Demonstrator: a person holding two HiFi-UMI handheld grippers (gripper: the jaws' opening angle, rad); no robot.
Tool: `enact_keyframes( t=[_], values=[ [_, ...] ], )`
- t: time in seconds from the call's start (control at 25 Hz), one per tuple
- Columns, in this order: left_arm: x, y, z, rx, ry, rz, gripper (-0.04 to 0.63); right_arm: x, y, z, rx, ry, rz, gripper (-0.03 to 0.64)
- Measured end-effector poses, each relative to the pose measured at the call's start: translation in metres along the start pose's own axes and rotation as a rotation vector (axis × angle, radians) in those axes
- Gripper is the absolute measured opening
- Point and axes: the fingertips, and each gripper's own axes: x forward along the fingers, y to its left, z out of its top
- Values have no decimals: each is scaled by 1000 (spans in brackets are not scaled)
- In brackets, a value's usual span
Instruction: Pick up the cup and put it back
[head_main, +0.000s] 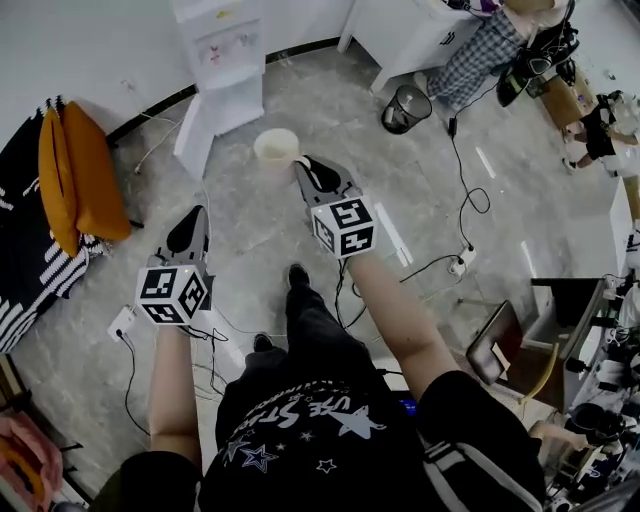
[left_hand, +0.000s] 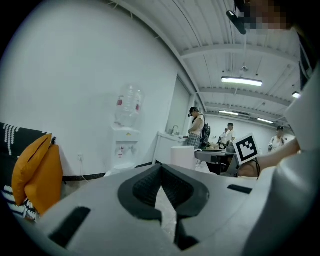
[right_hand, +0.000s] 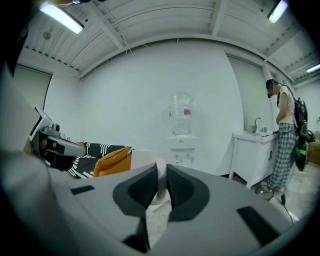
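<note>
Cup (head_main: 277, 147) in mid-air, wall pinched between the right gripper's (head_main: 308, 170) jaws so it rides upright, dispenser (head_main: 222, 60) beyond at eleven o'clock, while the left gripper (head_main: 190, 228), around eight o'clock, hangs closed and empty, likely just staying clear.

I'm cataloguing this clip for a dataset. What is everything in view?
cup: one, cream, rim pinched in the right gripper
water dispenser: one, white, against the far wall
cushion: one, orange, at left beside striped fabric
striped fabric: one, black and white, far left
waste bin: one, black, on the floor near the cabinet
cabinet: one, white, far wall
power strip: one, white, floor at right
left gripper: one, grey, shut, empty
right gripper: one, grey, shut on the cup
</note>
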Motion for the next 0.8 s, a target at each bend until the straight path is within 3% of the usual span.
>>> enact_keyframes(
  t=[0.24, 0.44, 0.8],
  values=[
    [-66, -20, 0, 3, -39, -31, 9, -73, 51, 13, 5, -52, -43, 41],
    [-108, -29, -13, 9, -34, -49, 9, -121, 83, 0, 40, -72, -78, 41],
    [-132, -31, -36, -12, -10, -41, 9, -156, 99, -35, 92, -45, -97, 41]
  ],
)
